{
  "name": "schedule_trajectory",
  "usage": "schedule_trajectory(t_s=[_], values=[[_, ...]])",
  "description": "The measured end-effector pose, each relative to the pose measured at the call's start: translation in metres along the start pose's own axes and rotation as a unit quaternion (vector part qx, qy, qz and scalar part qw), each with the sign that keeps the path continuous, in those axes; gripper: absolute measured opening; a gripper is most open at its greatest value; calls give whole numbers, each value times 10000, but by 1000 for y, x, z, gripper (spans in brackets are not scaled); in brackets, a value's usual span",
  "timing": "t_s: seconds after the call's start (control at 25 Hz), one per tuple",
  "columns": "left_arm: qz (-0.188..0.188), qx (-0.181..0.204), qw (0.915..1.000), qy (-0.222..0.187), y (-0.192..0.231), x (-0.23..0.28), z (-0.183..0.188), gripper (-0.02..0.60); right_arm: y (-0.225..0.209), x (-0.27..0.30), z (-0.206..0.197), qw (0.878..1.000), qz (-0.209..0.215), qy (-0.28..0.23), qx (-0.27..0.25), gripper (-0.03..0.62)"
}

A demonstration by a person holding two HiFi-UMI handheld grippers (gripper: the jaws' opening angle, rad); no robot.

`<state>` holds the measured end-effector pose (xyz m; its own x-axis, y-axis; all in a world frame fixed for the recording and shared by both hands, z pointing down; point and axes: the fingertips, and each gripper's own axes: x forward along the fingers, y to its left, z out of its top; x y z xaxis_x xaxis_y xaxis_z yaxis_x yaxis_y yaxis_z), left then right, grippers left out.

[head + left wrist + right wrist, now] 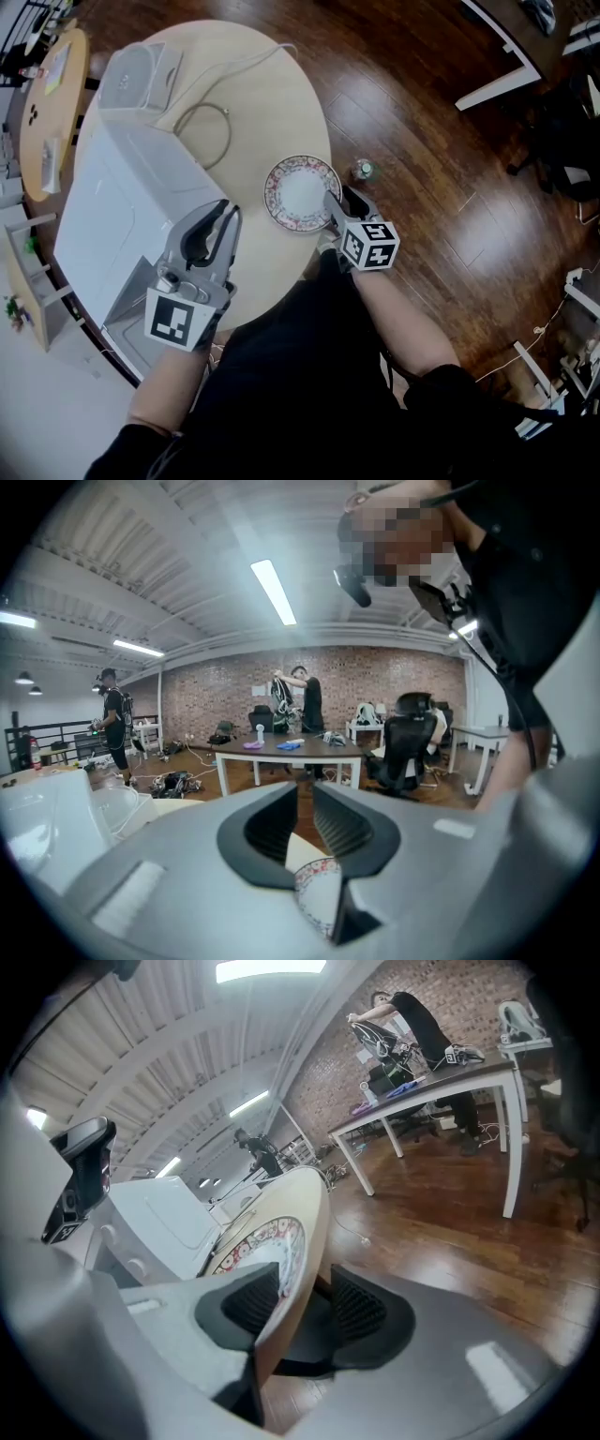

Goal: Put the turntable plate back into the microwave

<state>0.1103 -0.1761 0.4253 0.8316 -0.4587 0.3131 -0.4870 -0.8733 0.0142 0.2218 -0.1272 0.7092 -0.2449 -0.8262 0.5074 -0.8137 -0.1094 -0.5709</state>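
Turntable plate (302, 192) is your concern, and it lies flat on the right side of the round wooden bench (272, 103), close to the near-right edge. To the left, the white microwave (122, 202) fills that side of the bench, well apart from the plate; whether its door stands open you cannot tell for sure from above. The plate has a white centre and a flowered rim and looks like glazed china. Judge it stiff, fairly heavy, slick under rubber pads and quick to chip or crack if it knocks the bench or the oven wall. Take it by the rim on the side nearest you, with the pads well in over the pattern, and carry it level. Your right hand-held gripper (330, 202) is at that rim now, jaws wide apart and pressing on nothing. In the right gripper view one pad sits over the rim while the other is under the bench edge, so both plate and bench lie between them. Your left hand-held gripper (225, 211) hangs over the bench beside the microwave, jaws a narrow gap apart and empty. A small green-topped thing (363, 170) stands on the floor just beyond the bench. No brand or label can be read; only the black-and-white square markers on the cubes (370, 244) show.
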Motion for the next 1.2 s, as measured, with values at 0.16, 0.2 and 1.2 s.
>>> schedule_trajectory(t_s=[0.16, 0.2, 1.2], values=[[2, 29, 10000, 9, -6, -1, 0, 61, 7, 5, 1, 9998, 206, -11, 24, 175], [9, 36, 10000, 14, -7, -2, 0, 61, 8, 7, 0, 9997, 232, 29, 31, 175], [614, 37, 9977, -283, 16, -58, 10, 60, 15, 3, 11, 9997, 241, -30, 30, 76]])
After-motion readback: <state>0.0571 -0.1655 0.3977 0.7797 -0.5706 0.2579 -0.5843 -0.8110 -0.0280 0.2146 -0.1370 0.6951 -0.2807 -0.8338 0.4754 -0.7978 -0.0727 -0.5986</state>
